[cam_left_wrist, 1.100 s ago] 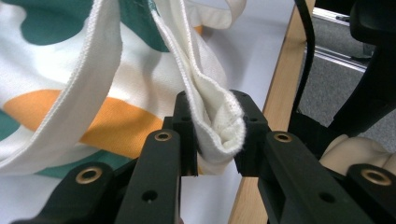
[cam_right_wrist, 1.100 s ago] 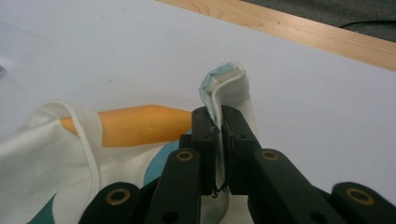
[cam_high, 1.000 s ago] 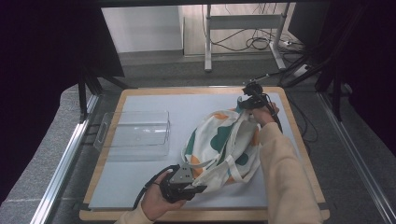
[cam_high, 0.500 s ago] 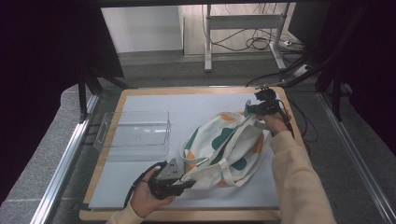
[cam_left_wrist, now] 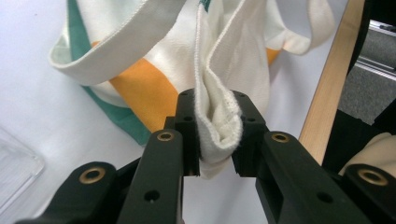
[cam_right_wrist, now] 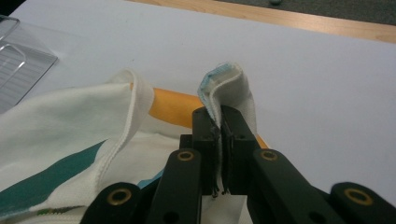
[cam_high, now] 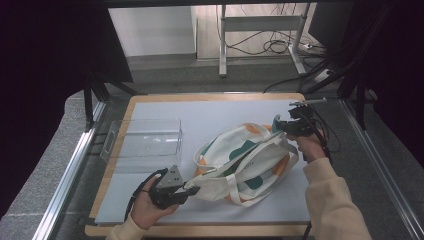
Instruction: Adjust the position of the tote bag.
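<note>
High view, bag: the tote bag (cam_high: 245,162) lies on the white mat (cam_high: 210,115), stretched between the two grippers; its long axis runs from the near left corner to the far right corner.
High view, left gripper: the left gripper (cam_high: 186,190) grips the bag's near-left end, so the cloth runs away from its fingers, up and to the right.
High view, right gripper: the right gripper (cam_high: 278,126) holds the far-right end, with the bag down and to the left of its fingers.
High view, tray: the clear tray (cam_high: 142,142) sits well apart, beyond the left gripper.
Left gripper view: both pads are clamped on a bunched fold of cream fabric (cam_left_wrist: 218,122); the rest of the bag fans out beyond the fingertips.
Right gripper view: the jaws are pressed tight on a thin doubled edge (cam_right_wrist: 223,88) that stands up above the fingertips; the bag's body lies to their left.
Judgement: each hand has its own end, so pulling apart along that diagonal would flatten the bag.
</note>
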A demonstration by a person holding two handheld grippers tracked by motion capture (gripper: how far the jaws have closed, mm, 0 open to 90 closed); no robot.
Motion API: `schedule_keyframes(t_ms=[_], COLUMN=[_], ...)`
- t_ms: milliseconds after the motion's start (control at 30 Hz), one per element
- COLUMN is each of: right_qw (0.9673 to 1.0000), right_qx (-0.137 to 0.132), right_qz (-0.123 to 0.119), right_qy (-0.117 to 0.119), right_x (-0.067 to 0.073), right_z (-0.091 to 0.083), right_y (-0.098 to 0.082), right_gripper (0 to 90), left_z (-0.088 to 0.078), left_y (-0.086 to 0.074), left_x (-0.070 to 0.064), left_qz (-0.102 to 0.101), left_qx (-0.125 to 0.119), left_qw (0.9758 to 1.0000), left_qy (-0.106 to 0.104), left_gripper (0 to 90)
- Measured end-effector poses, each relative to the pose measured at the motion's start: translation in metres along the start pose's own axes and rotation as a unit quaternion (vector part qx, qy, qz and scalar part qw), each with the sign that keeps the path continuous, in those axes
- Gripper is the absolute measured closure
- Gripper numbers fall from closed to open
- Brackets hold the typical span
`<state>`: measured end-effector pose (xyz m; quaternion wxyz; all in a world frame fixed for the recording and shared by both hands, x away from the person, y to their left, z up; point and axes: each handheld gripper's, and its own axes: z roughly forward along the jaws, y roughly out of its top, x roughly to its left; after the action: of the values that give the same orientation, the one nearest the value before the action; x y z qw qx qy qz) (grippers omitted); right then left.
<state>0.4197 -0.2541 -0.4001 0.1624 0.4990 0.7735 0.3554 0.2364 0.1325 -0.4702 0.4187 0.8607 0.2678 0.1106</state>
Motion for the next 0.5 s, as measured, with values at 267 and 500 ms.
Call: schedule_keyframes(t_ms=[267, 500], right_qw=[0.9999, 0.9995], right_qx=[-0.016, -0.030], right_qz=[0.004, 0.012], right_qy=[-0.002, 0.006], right_x=[0.000, 0.002], right_z=[-0.014, -0.028], right_y=[-0.018, -0.036], right_gripper=[84.5, 84.5], left_z=[-0.005, -0.009], left_y=[0.000, -0.002], left_x=[0.006, 0.010], left_qz=[0.001, -0.002], left_qx=[-0.001, -0.007], left_qw=[1.0000, 0.9999], left_qy=[0.005, 0.011], left_gripper=[76.7, 77.0])
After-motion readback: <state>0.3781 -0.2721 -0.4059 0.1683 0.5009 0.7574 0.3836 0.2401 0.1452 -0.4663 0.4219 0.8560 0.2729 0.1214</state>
